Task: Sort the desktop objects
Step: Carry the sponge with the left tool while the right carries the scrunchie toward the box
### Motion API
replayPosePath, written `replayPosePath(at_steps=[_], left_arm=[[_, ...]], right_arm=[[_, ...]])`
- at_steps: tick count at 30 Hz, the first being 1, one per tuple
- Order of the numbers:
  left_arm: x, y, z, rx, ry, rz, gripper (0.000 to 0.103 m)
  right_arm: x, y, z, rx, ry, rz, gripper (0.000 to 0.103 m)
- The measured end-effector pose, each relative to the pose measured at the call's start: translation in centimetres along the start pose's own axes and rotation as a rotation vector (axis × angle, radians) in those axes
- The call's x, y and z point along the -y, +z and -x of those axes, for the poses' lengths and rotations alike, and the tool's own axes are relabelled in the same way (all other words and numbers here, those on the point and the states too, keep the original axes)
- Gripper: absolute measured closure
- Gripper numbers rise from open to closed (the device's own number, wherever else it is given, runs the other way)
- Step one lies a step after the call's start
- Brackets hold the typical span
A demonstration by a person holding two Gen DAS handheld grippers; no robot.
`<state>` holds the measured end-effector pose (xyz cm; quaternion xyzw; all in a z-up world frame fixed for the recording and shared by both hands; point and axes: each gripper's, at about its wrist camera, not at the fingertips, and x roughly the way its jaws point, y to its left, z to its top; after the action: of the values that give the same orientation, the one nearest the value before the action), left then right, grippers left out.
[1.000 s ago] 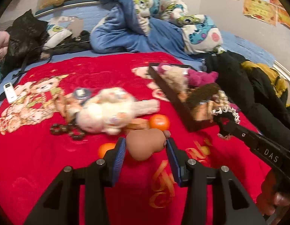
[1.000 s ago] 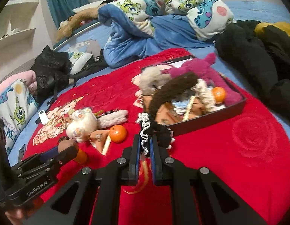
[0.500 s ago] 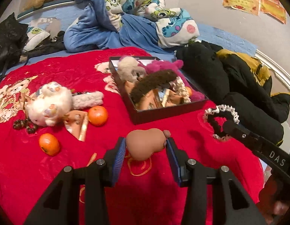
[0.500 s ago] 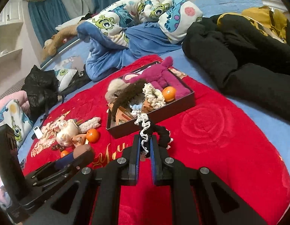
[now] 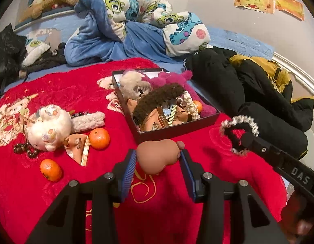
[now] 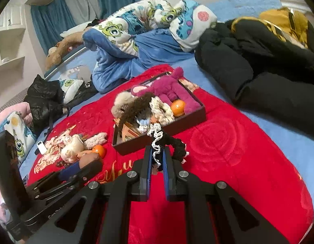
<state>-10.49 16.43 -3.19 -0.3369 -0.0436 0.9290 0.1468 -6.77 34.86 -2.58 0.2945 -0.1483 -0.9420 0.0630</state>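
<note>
My left gripper point(image 5: 158, 158) is shut on a tan squishy toy point(image 5: 157, 155), held above the red blanket just in front of the dark box point(image 5: 177, 131). My right gripper point(image 6: 157, 154) is shut on a black scrunchie with white lace trim point(image 6: 169, 142), held above the blanket near the box's front corner point(image 6: 157, 136); the scrunchie also shows in the left wrist view point(image 5: 238, 134). The box holds a pink plush point(image 5: 169, 79), a brown furry band point(image 5: 159, 99), a lace scrunchie and an orange point(image 6: 178, 107). Outside it lie a white plush point(image 5: 49, 128) and two oranges point(image 5: 99, 138) point(image 5: 50, 169).
A brown bead string point(image 5: 25, 150) and a tan packet point(image 5: 77, 146) lie by the white plush. Black and yellow jackets point(image 5: 258, 93) are piled to the right of the red blanket point(image 5: 55, 93). A blue monster blanket point(image 5: 132, 32) is heaped behind. A black bag point(image 6: 45, 99) lies at far left.
Both grippers have swung right and drawn back from the loose items toward the box's front, still holding the squishy toy and the scrunchie. The box now sits nearer the middle of both views.
</note>
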Motion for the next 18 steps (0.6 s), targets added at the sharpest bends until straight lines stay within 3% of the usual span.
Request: replayPosePath(at_steps=[4,8,12,18], left_arm=[[0.4,0.7,-0.7,0.013,0.029,-0.035,0.058],[0.3,1.4,-1.6,0.000,-0.023,-0.007,0.058],[1.0,2.6,-2.9,-0.010,0.005,-0.052,0.058],[1.6,5.7,-4.2,0.018,-0.033,-0.039,0.058]], right_arm=[[-0.2,0.7,-0.2,0.020,0.033,-0.029,0.092],[-0.1,1.1,-1.0,0.026,0.039,-0.057,0.092],[0.3,1.8,-2.5,0.026,0.048,-0.063,0.092],[1.1,3.7,-4.6,0.045,0.027,-0.043,0.092]])
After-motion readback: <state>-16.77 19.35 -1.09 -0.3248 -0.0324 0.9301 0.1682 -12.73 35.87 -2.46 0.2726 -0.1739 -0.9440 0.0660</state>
